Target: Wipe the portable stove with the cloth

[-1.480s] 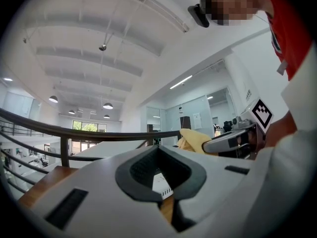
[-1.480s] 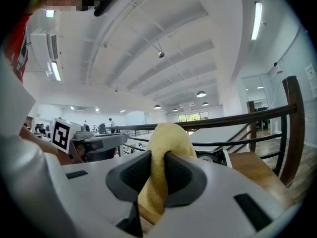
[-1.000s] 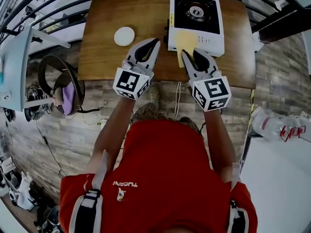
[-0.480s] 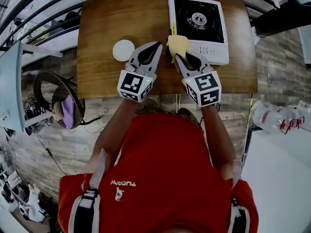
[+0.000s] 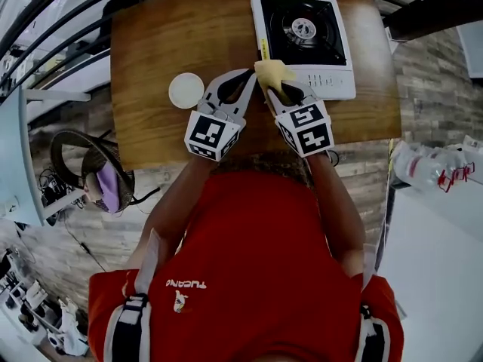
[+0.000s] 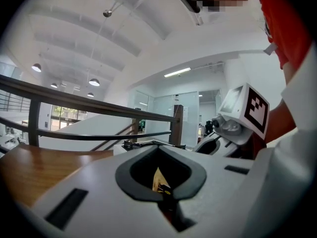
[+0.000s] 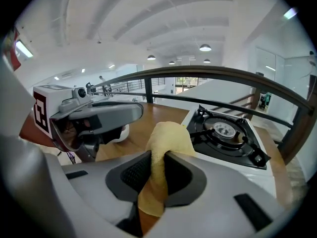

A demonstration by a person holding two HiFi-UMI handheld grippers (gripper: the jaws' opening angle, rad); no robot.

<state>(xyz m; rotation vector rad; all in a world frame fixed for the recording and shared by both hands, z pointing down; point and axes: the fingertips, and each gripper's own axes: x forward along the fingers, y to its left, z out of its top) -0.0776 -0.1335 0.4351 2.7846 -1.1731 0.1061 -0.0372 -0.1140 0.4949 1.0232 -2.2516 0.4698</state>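
Grip check — right gripper (image 5: 280,94) clenched on bunched yellow cloth (image 5: 272,72) at near-left corner of white portable stove (image 5: 333,86); left gripper (image 5: 246,78) clamped empty. Press cloth flat, sweep overlapping strokes — skirt burner (image 5: 303,27).

Yellow cloth (image 5: 273,72) bunched, pinched in right gripper (image 7: 158,161), at near-left corner of white, black-topped portable stove (image 5: 302,44)

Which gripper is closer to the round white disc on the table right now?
Left. The left gripper lies just right of the white disc in the head view. The right gripper is farther right, holding the yellow cloth at the near corner of the stove.
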